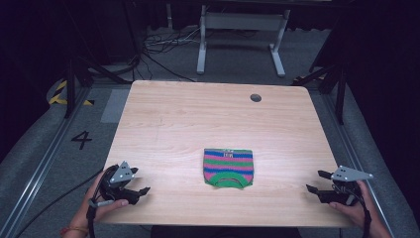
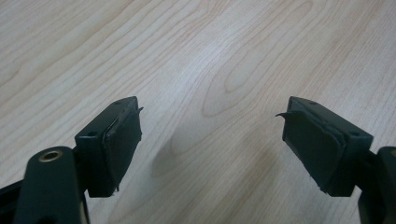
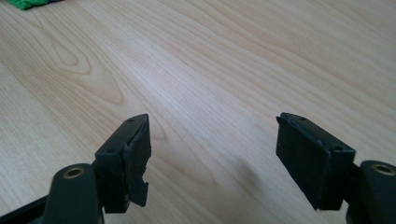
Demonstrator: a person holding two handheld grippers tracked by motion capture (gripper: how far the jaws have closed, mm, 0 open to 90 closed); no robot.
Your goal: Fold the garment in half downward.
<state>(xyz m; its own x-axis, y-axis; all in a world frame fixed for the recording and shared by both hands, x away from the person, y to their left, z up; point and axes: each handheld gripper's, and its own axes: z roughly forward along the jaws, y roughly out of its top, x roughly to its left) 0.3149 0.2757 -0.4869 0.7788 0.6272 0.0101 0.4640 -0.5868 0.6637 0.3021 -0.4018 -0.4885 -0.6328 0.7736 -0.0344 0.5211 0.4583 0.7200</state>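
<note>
A small folded knitted garment (image 1: 228,168), striped green, pink and blue, lies flat on the wooden worktop (image 1: 198,119), near its front edge and about midway across. The left tool (image 1: 140,193) rests at the front left corner, well apart from the garment, its jaws spread wide and empty. The right tool (image 1: 317,181) sits at the front right corner, likewise wide and empty, pointing toward the garment.
</note>
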